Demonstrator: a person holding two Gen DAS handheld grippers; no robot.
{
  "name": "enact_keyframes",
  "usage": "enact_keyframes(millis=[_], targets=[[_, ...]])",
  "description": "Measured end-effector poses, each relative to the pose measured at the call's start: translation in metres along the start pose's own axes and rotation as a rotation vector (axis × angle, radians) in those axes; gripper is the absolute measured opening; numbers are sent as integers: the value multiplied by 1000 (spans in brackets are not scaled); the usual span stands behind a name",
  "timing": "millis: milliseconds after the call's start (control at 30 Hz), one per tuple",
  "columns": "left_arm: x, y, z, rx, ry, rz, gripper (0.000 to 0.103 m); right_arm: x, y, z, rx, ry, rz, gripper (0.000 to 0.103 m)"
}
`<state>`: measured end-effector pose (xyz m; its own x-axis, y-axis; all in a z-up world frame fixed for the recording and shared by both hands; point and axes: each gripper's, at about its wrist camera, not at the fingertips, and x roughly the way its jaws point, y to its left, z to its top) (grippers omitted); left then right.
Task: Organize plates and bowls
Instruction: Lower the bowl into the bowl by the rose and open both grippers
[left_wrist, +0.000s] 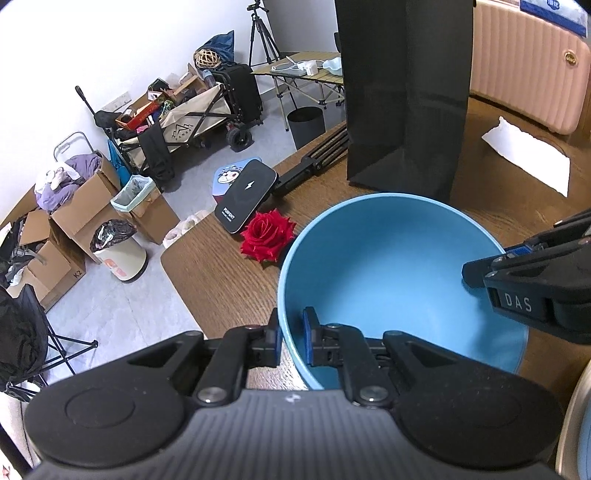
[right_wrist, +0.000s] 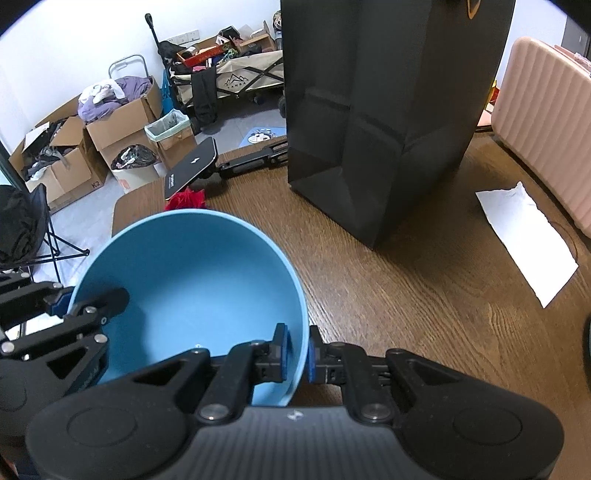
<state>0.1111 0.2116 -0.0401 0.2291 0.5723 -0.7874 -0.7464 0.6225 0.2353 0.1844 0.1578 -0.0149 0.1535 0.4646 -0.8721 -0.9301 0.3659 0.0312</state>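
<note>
On your table (right_wrist: 406, 295): black bag (left_wrist: 402, 92) just behind the bowl (left_wrist: 388, 266), red rose (left_wrist: 267, 234) and "PUFONT" case (left_wrist: 245, 195) to its left, white paper (right_wrist: 528, 240) right, "DAS" on your right gripper (right_wrist: 297, 356); left gripper (left_wrist: 291, 341) and right each clamp opposite rims of the bowl.

A deep, plain blue bowl (left_wrist: 388, 273) stood upright and empty, mouth up, over the wooden worktop (right_wrist: 424, 295) near its left edge and front-left corner; whether it rested there was unclear.
</note>
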Motion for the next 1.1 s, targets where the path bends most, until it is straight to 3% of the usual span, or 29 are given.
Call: enact_keyframes(millis=[767, 867, 933, 1100], targets=[[11, -2, -4, 4, 17, 15, 15, 6, -1, 0, 15, 9, 9, 13], [8, 0, -3, -6, 11, 2, 24, 4, -1, 0, 22, 1, 14, 13], [5, 1, -1, -19, 6, -5, 45, 2, -2, 0, 24, -4, 17, 13], [-4, 5, 2, -40, -22, -16, 74, -6, -8, 0, 51, -16, 22, 26]])
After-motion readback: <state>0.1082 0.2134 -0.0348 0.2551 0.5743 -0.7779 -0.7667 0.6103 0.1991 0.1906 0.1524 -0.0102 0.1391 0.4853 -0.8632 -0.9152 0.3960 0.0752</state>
